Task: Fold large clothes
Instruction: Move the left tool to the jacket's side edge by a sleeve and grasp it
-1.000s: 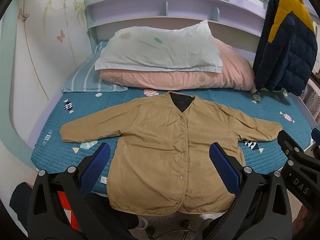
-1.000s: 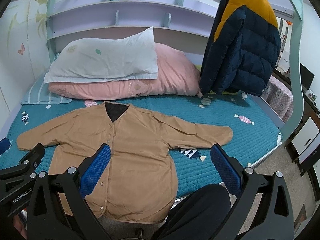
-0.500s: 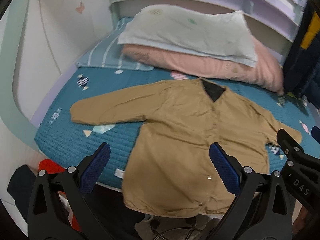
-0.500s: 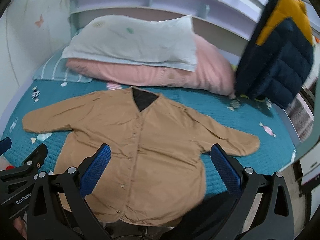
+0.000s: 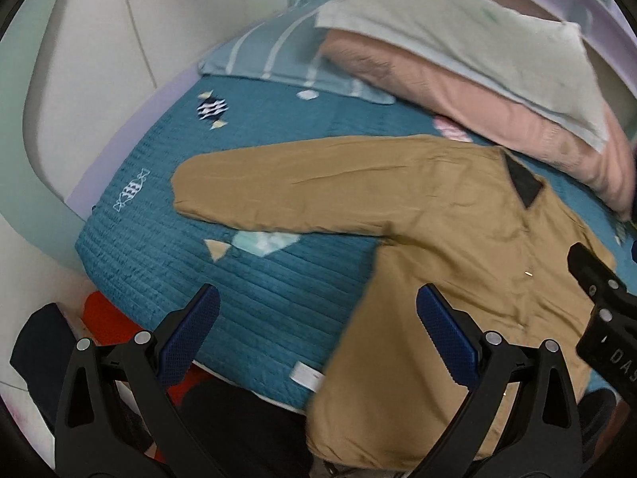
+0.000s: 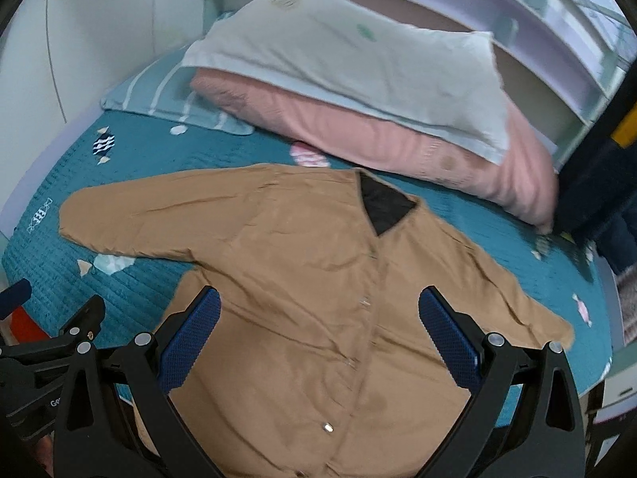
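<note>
Two pairs of tongs hang above a bed, both spread wide with nothing between their blue pads. The left tongs (image 5: 317, 330) sit over the near left part of the bed, one pad above the teal quilt (image 5: 167, 239) and the other above the body of the tan jacket (image 5: 458, 239). The right tongs (image 6: 318, 330) hover over the jacket's (image 6: 302, 279) front, a pad to either side of its snap placket; neither pair touches the cloth.

The jacket lies face up and flat on the quilt (image 6: 497, 235), snapped shut, its dark lining showing in the V of the neck. Both sleeves stretch outward: the left sleeve (image 5: 286, 195) runs toward the wall side and ends on the quilt, well short of the bed's edge, while the right sleeve (image 6: 517, 298) angles down toward the far side and ends near the quilt's edge. The hem hangs over the near edge of the bed. The pictures are blurred, so the number of snaps is hard to read.

Behind the collar lies a pink duvet (image 6: 358, 127), with a pale pillow (image 6: 350, 51) resting on top of it and a striped blue pillow (image 6: 159, 91) tucked at its wall end. Lavender shelves (image 6: 517, 12) stand along the head of the bed. At the right edge of the right wrist view hangs a dark navy coat (image 6: 597, 183) with a yellow patch.
</note>
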